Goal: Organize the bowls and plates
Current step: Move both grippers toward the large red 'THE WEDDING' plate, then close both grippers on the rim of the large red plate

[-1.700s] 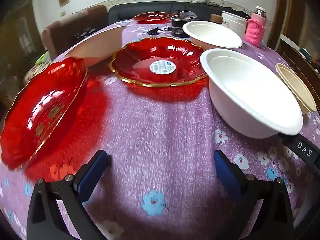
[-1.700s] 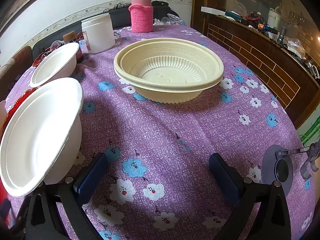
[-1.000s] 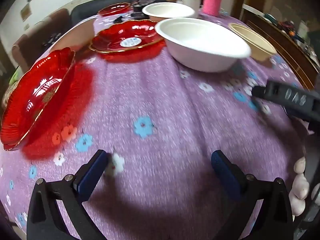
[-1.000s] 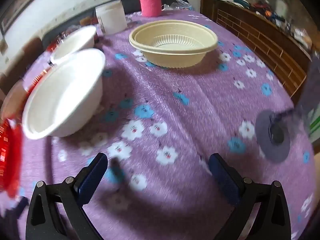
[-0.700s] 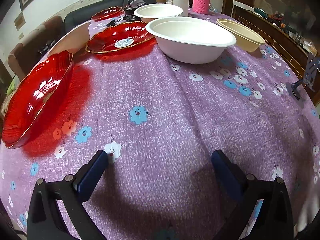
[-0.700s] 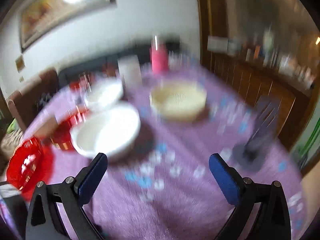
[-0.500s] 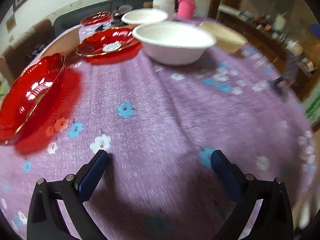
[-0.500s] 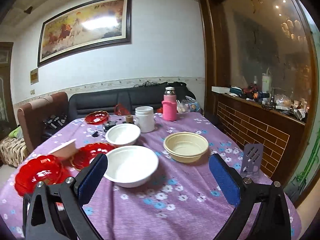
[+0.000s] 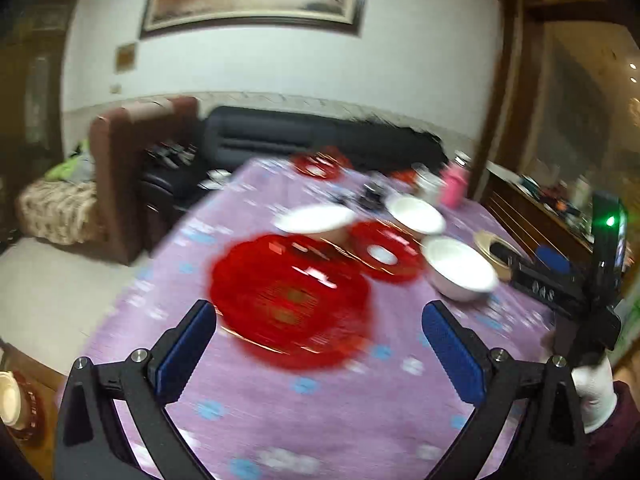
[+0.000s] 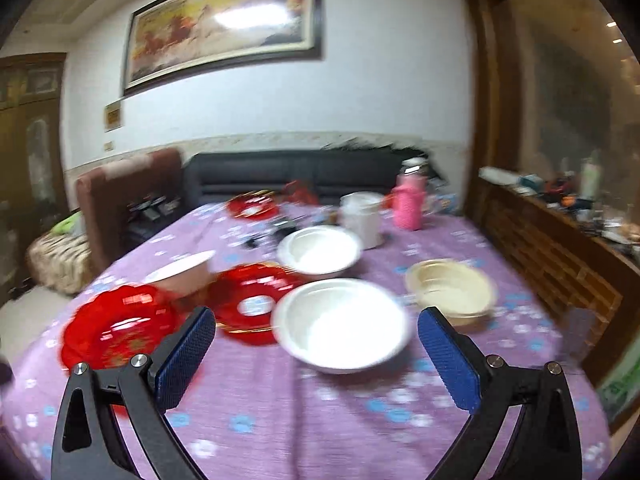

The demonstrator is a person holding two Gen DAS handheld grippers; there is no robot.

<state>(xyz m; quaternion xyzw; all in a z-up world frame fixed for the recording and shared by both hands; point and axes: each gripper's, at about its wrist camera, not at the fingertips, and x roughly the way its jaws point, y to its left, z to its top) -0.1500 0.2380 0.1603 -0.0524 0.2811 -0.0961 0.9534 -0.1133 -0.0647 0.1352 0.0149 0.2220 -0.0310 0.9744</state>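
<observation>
Tabletop, purple floral cloth, fills the lower field of both wrist views; both frames are motion-blurred.

Left tool: fingers spread wide, nothing between the blue pads. Straight ahead of it, between the fingertips in the view, lies the near red plate, flat on the cloth. Beyond that and slightly right, a second red plate with a white round label at its centre. Further right, the large white bowl. The right tool's black body, held by a white-gloved hand, shows at the right edge of this view.

Right tool: also wide open, gripping nothing. Directly ahead, between the fingertips, sits the large white bowl, upright. To its left, the labelled red plate, its rim just beside the bowl (contact not resolvable in the blur). Far left of the tool, the near red plate. Ahead-right, the cream bowl, apart from the white one. Behind the large bowl, a smaller white bowl; left of that, a tan-sided bowl. At the far end: white jar, pink bottle, a third red plate.
</observation>
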